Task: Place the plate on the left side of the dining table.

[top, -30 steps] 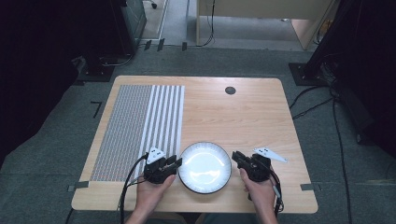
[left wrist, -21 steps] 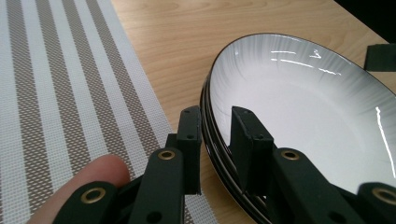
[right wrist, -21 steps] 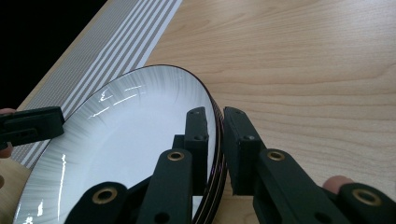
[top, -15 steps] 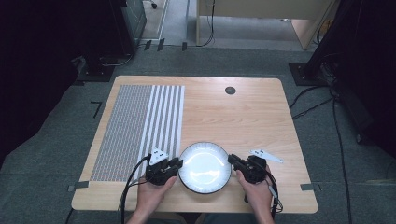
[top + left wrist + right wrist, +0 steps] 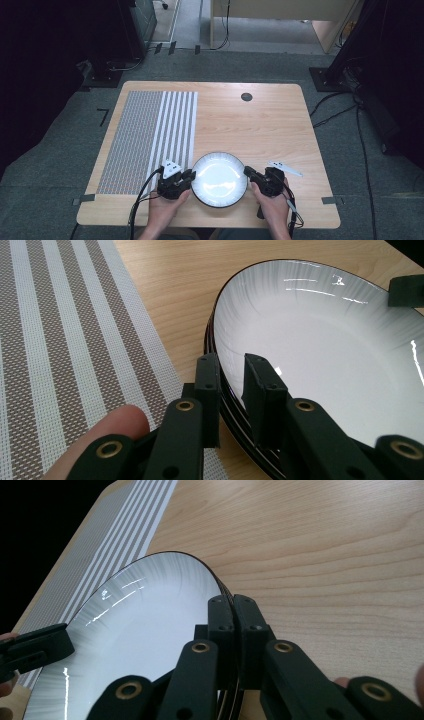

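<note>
From the high view, I have the plate (image 5: 219, 180) sitting at the near edge of the table (image 5: 260, 125), just to the right of the striped placemat (image 5: 150, 135). My left gripper (image 5: 186, 176) is at the plate's left rim and my right gripper (image 5: 248, 172) at its right rim, one on each side of the plate. A small dark round spot (image 5: 246, 97) lies well beyond the plate, toward the far edge.

In the left gripper view, my left gripper (image 5: 231, 390) straddles the plate's (image 5: 325, 355) dark rim, one jaw outside it and one inside over the white surface; the jaws have just been closing with the rim between them, and the gap looks nearly taken up. The placemat (image 5: 65, 350) lies just beside the plate.

In the right gripper view, my right gripper (image 5: 233, 625) has its jaws pressed together on the plate's (image 5: 145, 640) rim, pinching it. Across the plate, the tip of the other gripper shows at the opposite rim.
</note>
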Tool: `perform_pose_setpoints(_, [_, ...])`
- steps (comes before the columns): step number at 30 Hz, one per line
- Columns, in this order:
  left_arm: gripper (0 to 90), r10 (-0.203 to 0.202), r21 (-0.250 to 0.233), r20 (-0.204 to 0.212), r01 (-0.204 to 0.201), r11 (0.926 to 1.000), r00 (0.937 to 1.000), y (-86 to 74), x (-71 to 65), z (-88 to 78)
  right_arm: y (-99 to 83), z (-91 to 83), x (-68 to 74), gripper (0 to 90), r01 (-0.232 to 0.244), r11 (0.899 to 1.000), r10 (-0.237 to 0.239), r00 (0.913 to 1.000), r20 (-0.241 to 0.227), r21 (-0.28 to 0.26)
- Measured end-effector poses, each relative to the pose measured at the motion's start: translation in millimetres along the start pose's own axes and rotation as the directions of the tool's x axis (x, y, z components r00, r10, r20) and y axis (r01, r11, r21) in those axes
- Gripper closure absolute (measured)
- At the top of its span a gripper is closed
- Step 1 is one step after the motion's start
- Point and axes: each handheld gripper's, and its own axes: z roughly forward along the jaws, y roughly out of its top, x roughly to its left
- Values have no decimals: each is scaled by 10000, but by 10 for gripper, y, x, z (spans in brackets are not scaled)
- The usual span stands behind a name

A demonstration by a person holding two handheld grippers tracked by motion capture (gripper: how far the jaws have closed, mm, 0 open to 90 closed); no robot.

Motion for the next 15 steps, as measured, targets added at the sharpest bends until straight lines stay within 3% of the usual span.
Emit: perform_pose_setpoints(15, [763, 176, -64, -70, -176, 9998, 9998, -15, -18, 15, 39, -77, -4, 885, -198, 9994, 186, 9990, -407, -278])
